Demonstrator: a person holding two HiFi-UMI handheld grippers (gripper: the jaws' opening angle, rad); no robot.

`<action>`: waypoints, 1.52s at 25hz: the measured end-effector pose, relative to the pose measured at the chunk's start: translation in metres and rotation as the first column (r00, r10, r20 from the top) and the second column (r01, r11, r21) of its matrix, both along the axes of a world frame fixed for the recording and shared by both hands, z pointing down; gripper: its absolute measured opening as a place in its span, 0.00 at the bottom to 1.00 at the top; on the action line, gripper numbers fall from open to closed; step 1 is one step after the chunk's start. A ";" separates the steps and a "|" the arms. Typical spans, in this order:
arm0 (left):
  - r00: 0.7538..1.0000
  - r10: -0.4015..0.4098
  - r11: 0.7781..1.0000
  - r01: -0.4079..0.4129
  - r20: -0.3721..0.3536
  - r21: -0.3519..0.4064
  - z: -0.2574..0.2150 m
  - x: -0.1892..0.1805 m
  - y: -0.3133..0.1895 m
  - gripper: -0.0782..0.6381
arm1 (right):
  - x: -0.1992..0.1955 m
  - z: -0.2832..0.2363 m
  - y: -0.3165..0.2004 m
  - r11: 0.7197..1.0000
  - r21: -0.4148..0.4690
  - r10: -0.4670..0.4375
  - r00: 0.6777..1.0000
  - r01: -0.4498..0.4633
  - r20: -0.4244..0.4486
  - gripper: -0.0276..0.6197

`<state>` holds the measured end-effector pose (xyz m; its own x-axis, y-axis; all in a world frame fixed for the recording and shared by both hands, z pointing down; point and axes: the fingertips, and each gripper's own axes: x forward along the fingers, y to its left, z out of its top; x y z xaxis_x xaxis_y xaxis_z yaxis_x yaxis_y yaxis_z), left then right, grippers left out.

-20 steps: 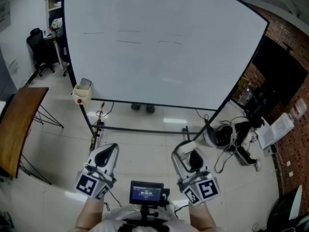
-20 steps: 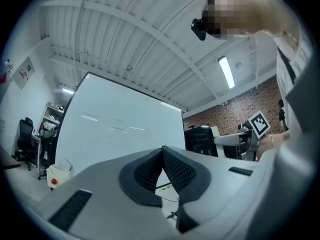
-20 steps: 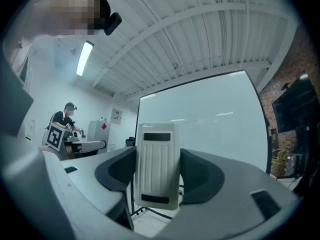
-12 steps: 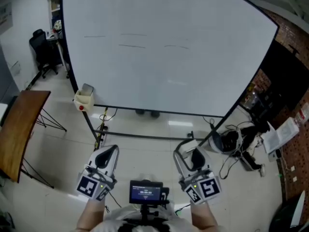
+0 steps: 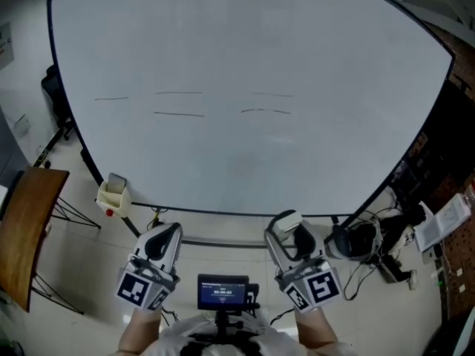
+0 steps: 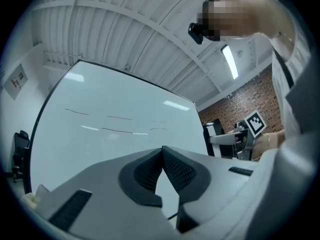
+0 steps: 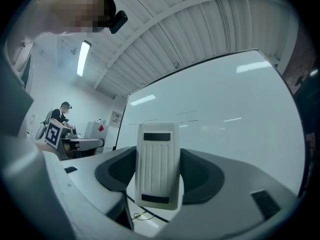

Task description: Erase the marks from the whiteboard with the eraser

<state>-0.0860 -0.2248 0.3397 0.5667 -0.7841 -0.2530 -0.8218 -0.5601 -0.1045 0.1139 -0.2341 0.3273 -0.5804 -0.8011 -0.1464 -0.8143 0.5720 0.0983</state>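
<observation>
White plastic eraser sat clamped in my right gripper, well short of the whiteboard; my left gripper was closed on nothing. I needed to reach up, press flat on the marks, sweep sideways

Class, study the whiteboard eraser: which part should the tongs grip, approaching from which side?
Grip its two long edges, across the narrow width, coming from the ribbed back. The eraser is a slim rectangle, and the right tongs clamp it that way, leaving its far face free for the whiteboard.
</observation>
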 end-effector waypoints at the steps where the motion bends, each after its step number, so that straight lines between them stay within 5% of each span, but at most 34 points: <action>1: 1.000 0.002 1.000 -0.002 0.002 0.012 -0.005 0.003 -0.013 0.12 | 0.002 -0.005 -0.015 1.000 0.009 0.004 1.000 -0.004 -0.009 0.44; 14: 0.995 0.096 0.995 -0.097 0.015 0.020 -0.023 0.008 -0.089 0.12 | 0.013 -0.061 -0.120 0.975 0.091 0.214 0.970 -0.204 -0.116 0.44; 24: 0.990 0.142 0.990 -0.143 0.011 0.015 -0.017 -0.006 -0.105 0.12 | 0.041 -0.118 -0.207 0.862 0.115 0.507 0.840 -0.494 -0.192 0.44; 33: 0.988 0.151 0.989 -0.151 -0.008 0.003 -0.015 -0.019 -0.109 0.12 | 0.022 -0.124 -0.223 0.874 0.060 0.486 0.864 -0.483 -0.131 0.43; 38: 0.992 0.123 0.990 -0.124 0.024 0.073 -0.038 -0.024 -0.123 0.12 | -0.015 -0.123 -0.221 0.891 0.079 0.454 0.875 -0.447 -0.167 0.43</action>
<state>-0.1103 -0.3477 0.3014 0.6634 -0.6873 -0.2959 -0.7442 -0.6474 -0.1647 0.0985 -0.4548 0.2039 -0.1767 -0.9781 -0.1098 -0.9503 0.1405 0.2777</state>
